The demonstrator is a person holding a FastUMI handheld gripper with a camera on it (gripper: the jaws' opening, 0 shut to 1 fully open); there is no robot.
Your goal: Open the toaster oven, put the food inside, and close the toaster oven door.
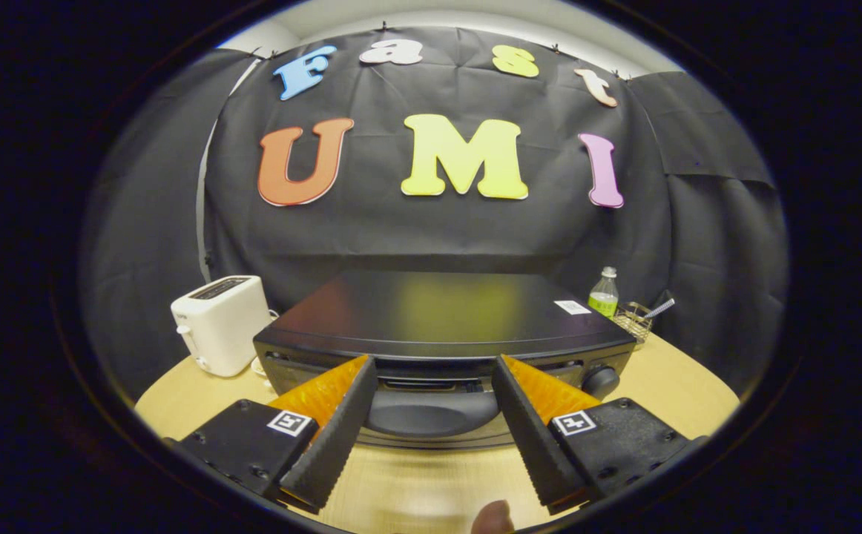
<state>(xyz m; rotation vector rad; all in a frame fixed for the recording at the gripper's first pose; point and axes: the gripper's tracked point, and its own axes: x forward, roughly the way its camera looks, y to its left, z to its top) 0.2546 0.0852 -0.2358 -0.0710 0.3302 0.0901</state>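
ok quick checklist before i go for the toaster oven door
1. Hand-held gripper open: ok, fingers spread.
2. Toaster oven just ahead of the fingers: ok.
3. Door handle between the fingers: ok, nothing gripped yet.
4. Door state: shut, not yet opened.
5. Food located: cannot tell.
6. White toaster and bottle off to either side of the oven: ok.

Toaster oven (438, 326) door mostly hidden behind gripper (433, 371) fingers; brown object (492, 518) cut off below; wire basket (633, 320) contents too small.
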